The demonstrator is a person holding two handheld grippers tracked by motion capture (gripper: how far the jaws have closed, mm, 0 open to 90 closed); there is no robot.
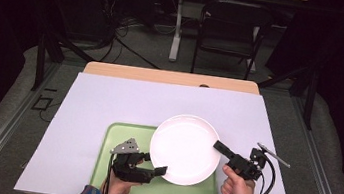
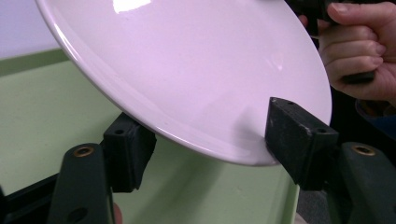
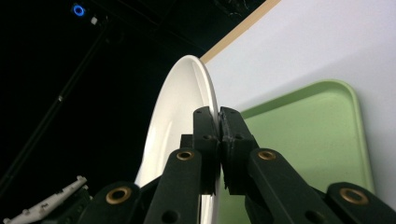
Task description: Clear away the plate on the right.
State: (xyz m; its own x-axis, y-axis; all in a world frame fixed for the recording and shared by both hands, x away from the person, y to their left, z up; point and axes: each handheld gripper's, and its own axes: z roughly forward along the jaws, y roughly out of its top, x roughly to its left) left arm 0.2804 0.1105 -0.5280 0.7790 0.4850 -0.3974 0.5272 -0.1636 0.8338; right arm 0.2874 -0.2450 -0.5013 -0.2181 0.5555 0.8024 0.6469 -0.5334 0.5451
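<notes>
A white plate (image 1: 183, 146) is held tilted over a green tray (image 1: 119, 135). My right gripper (image 1: 218, 145) is shut on the plate's right rim; in the right gripper view its jaws (image 3: 219, 116) pinch the edge of the plate (image 3: 182, 102), with the tray (image 3: 317, 130) behind it. My left gripper (image 1: 160, 170) is at the plate's near-left rim and stands open. In the left gripper view (image 2: 210, 135), one pad (image 2: 128, 154) sits under the plate (image 2: 210, 70) and the other (image 2: 299, 140) stands by its edge, above the tray (image 2: 46, 107).
A white sheet (image 1: 109, 99) covers the table, leaving a wooden strip (image 1: 172, 78) bare at the far edge. A black chair (image 1: 232, 29) and cables stand on the floor beyond. The hand on the right gripper (image 2: 355, 51) shows past the plate.
</notes>
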